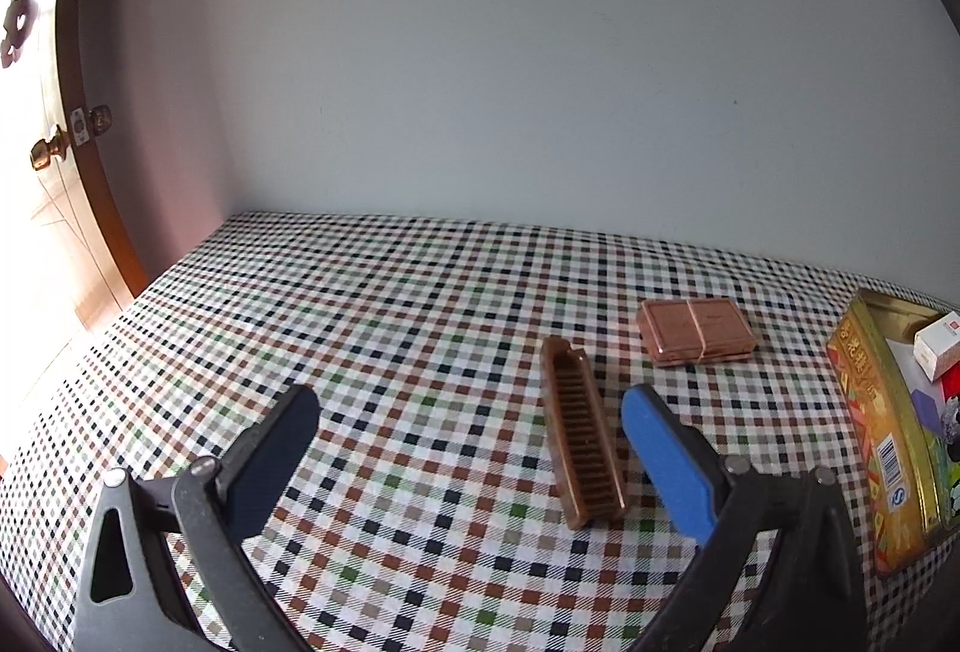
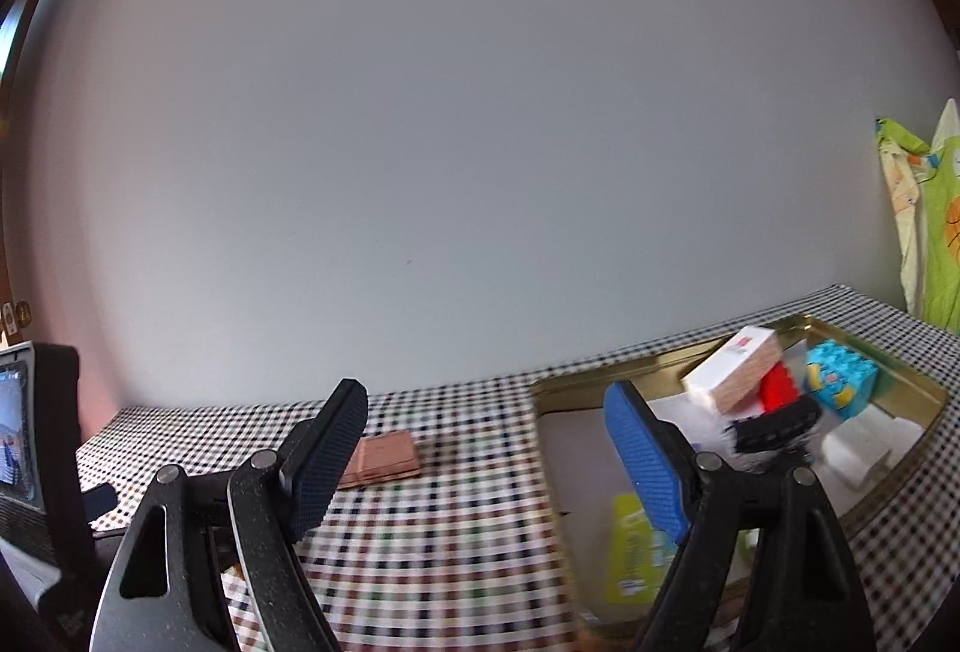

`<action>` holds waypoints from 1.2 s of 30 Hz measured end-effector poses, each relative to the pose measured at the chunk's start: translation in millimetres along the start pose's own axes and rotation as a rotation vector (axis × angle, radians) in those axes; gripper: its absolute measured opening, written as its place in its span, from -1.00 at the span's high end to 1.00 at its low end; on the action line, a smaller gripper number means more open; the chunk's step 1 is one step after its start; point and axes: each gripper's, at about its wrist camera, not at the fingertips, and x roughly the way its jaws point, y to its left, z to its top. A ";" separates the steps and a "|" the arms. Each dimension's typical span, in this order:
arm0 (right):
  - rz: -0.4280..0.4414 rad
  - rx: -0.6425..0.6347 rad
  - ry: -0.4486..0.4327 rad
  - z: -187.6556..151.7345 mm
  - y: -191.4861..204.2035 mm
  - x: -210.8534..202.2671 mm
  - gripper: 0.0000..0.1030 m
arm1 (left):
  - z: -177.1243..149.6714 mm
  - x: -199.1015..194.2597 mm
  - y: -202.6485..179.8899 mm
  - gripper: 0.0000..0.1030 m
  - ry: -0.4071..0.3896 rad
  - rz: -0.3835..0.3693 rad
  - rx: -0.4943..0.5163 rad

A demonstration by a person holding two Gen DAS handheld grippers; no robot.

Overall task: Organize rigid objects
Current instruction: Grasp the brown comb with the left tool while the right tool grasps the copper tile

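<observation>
On the checked tablecloth (image 1: pixel 372 304) the brown translucent plastic comb (image 1: pixel 581 442) lies lengthwise, teeth up, between the tips of the left tongs (image 1: pixel 471 415), close against the inner side of the blue pad and well apart from the dark one; the jaws stand spread wide and touch nothing. Beyond the comb, a flat copper-coloured rectangular case (image 1: pixel 695 331) bound with a thin band rests on the cloth, apart from it. At the right edge sits a gold-rimmed open metal tin (image 1: pixel 873 412), a white small box inside. The right tongs (image 2: pixel 486 415) are also spread and empty, hanging above the cloth at the tin's (image 2: pixel 924 415) near-left corner, the blue pad over its interior. Inside lie a white-and-tan box (image 2: pixel 735 373), a red brick (image 2: pixel 780 385), a turquoise studded brick (image 2: pixel 840 379) and a black ridged piece (image 2: pixel 777 424). The copper case (image 2: pixel 387 457) shows just beyond the dark pad.
</observation>
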 end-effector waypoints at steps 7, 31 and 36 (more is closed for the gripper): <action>0.021 0.001 0.020 -3.0 5.3 6.9 -0.62 | 8.6 26.9 -12.9 -0.94 0.074 -0.033 0.022; 0.098 -0.056 0.098 -3.5 20.9 28.9 -0.61 | 24.6 55.6 31.4 0.54 0.132 -0.104 -0.085; 0.207 -0.076 0.261 -2.7 46.7 80.5 -0.61 | 41.5 40.7 61.5 0.54 0.009 -0.033 -0.081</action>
